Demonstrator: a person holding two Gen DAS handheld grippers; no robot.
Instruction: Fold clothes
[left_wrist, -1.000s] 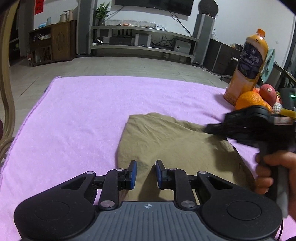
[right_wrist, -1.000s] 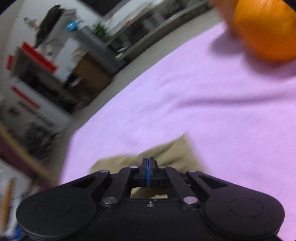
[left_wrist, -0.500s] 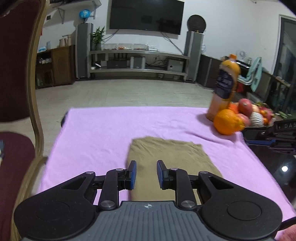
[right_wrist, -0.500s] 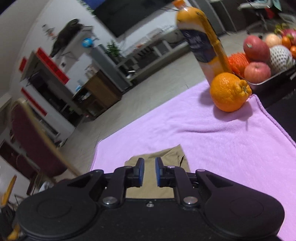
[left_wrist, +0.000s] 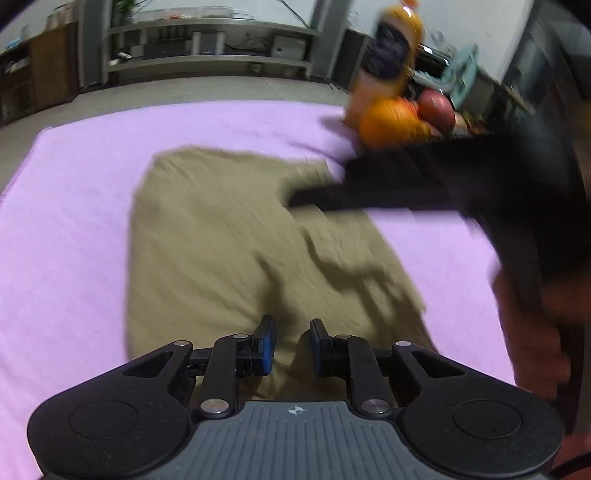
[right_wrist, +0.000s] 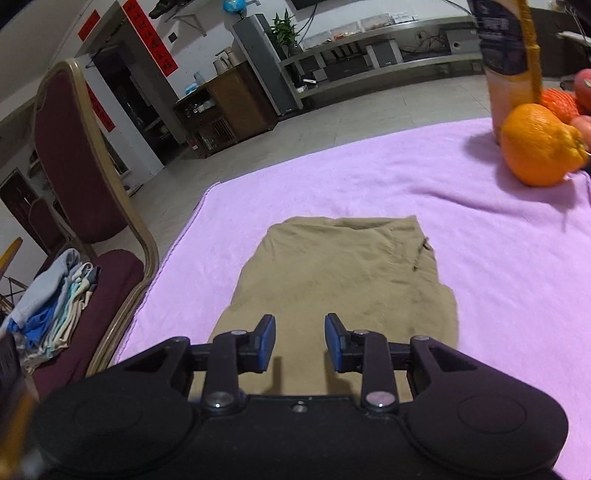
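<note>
The step in hand looks like the gap between two folds: the khaki cotton garment (right_wrist: 343, 280), already doubled into a rough rectangle, lies flat on the lilac fleece cloth (right_wrist: 369, 184) spread over the table, and neither tool has hold of it.

Going from the left: in the right wrist view, a maroon padded chair with a gilt frame (right_wrist: 74, 155) stands just off the table's left edge, with a stack of pale folded clothes (right_wrist: 55, 295) on its seat, which suggests finished pieces go there. The left hand-held gripper (left_wrist: 291, 347) hangs over the garment's near edge, its blue pads a narrow gap apart and closing, with nothing pinched between them; the fabric lies below. The right hand-held gripper (right_wrist: 300, 341) hovers over the same near edge, its jaws a moderate gap apart and opening, also empty. In the left wrist view it shows as a blurred dark shape (left_wrist: 424, 181) reaching in over the garment's right side, gripped by a hand (left_wrist: 532, 325).

The garment sits in the middle of the cloth, its far edge fairly straight and its right side bulged and creased, with a small dark cord or tab showing there. To its right, well apart, stand a knobbly orange (right_wrist: 539, 144) and an orange juice bottle (right_wrist: 509, 55).

The next move probably calls for both tools to drop to one edge, pinch the layers together, and carry them across evenly, or lift the bundle toward the chair.
</note>
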